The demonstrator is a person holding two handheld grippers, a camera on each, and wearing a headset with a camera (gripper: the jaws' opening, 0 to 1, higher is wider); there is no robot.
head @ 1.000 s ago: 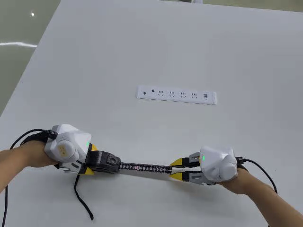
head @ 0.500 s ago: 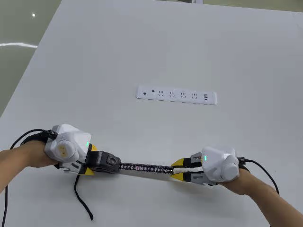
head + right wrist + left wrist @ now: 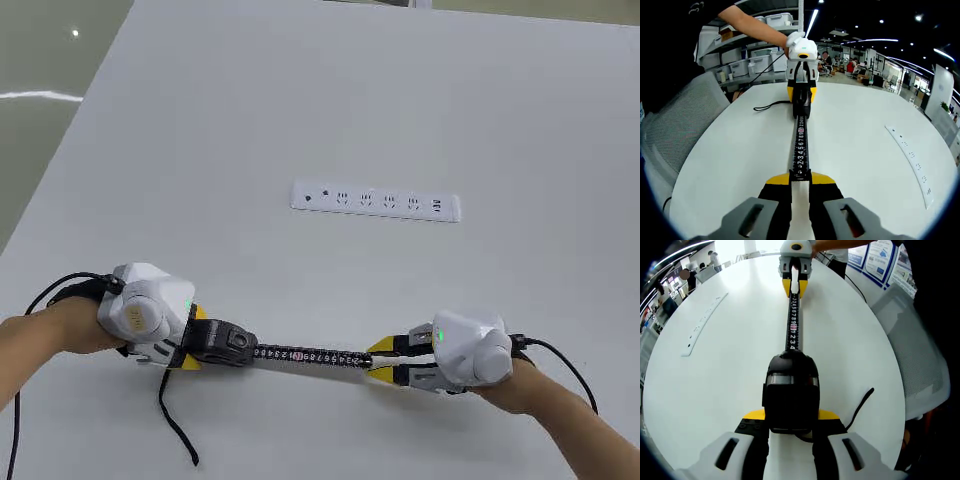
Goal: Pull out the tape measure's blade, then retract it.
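The left gripper (image 3: 193, 340) clamps the tape measure (image 3: 226, 342) in its jaws. Right of the tape measure, the right gripper (image 3: 381, 360) has its jaws pinched on the extended blade (image 3: 310, 355).

1. Blade (image 3: 800, 150), right gripper view: white digits on black, 2 3 4 5 6 7 8 9 reading away from its near end, then a red mark too small to read.
2. Blade (image 3: 792, 325), left gripper view: 4 3 2 1 reading away from the case (image 3: 791, 390), a red mark, then 9 8 7 6 5.
3. Blade (image 3: 305, 355), head view: digits only partly legible.
4. Posters (image 3: 880, 255): print too small to read.
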